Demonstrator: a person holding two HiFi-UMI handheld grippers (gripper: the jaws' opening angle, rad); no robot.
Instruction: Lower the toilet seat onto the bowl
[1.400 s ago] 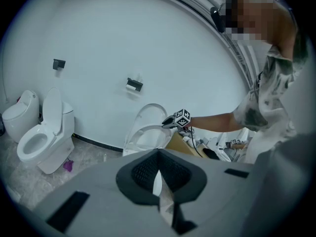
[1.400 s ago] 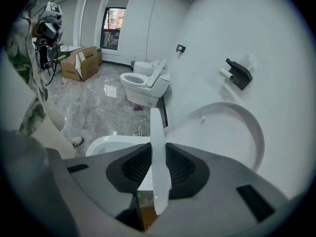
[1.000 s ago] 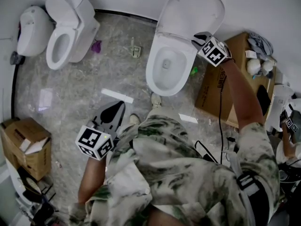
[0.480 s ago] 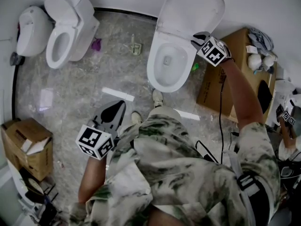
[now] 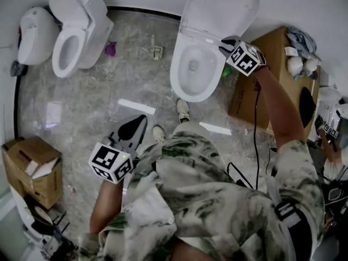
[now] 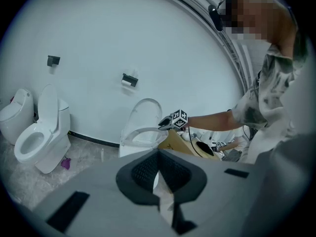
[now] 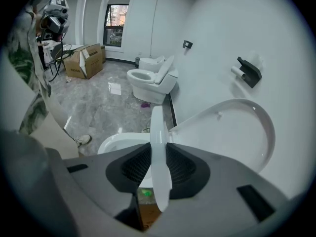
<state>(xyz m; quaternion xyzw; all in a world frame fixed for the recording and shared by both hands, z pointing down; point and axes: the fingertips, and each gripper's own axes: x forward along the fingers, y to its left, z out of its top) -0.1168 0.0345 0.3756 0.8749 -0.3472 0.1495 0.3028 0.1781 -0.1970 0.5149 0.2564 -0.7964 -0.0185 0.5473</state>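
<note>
A white toilet stands against the wall with its lid [image 5: 220, 7] raised and its bowl [image 5: 190, 75] uncovered. My right gripper [image 5: 224, 43] is at the bowl's right rear. It is shut on the edge of the seat [image 7: 157, 137], which stands tilted between the lid [image 7: 237, 132] and the bowl [image 7: 116, 142], apart from both. The thin white seat rim runs straight between the pads of the right gripper [image 7: 159, 174]. My left gripper [image 5: 130, 130] hangs shut and holds nothing over the floor, well in front of the toilet [image 6: 143, 132].
A second toilet [image 5: 73, 34] and a small white fixture [image 5: 33, 34] stand at the far left. A cardboard box [image 5: 261, 91] sits right of the bowl, another box [image 5: 30, 167] at the left. A shoe [image 5: 183, 109] is close before the bowl. A paper holder [image 7: 247, 70] hangs on the wall.
My right gripper has shifted a little away from the lid with the seat edge in it. The left gripper has stayed where it was.
</note>
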